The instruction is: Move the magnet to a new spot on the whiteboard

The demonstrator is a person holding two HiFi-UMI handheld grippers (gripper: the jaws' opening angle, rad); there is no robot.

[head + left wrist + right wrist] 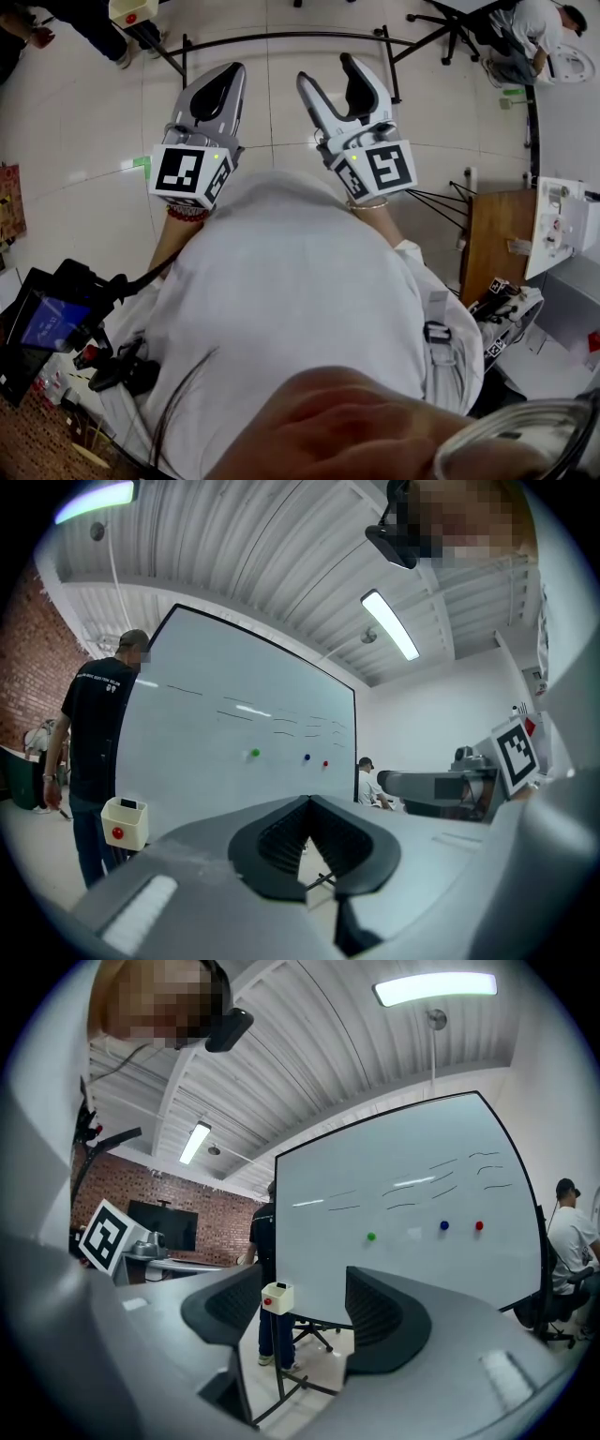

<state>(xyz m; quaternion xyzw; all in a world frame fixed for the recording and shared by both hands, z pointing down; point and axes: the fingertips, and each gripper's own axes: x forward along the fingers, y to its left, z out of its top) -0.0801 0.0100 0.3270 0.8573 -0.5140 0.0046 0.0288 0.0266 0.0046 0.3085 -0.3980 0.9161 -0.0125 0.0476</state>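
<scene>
Far ahead of both grippers, on the upright whiteboard (pixel 412 1185), a green magnet (pixel 371 1237), a blue magnet (pixel 443 1225) and a red magnet (pixel 479 1225) sit in a loose row. Green is farthest left, and blue and red are close together. The left gripper (pixel 309 801) has its jaws closed tip to tip on nothing. The right gripper (pixel 303 1283) has its jaws spread apart and empty, framing a cream box with a red button (pixel 277 1298) at the stand's left side. A person in a dark shirt (pixel 98 733) stands at the board's left edge, and a seated person (pixel 567 1237) is at its right. The floor (pixel 94 122) is pale tile. A brick wall (pixel 150 1194) and a ribbed ceiling (pixel 309 1044) with strip lights bound the room. A wooden surface (pixel 497 234) stands off to the right.
</scene>
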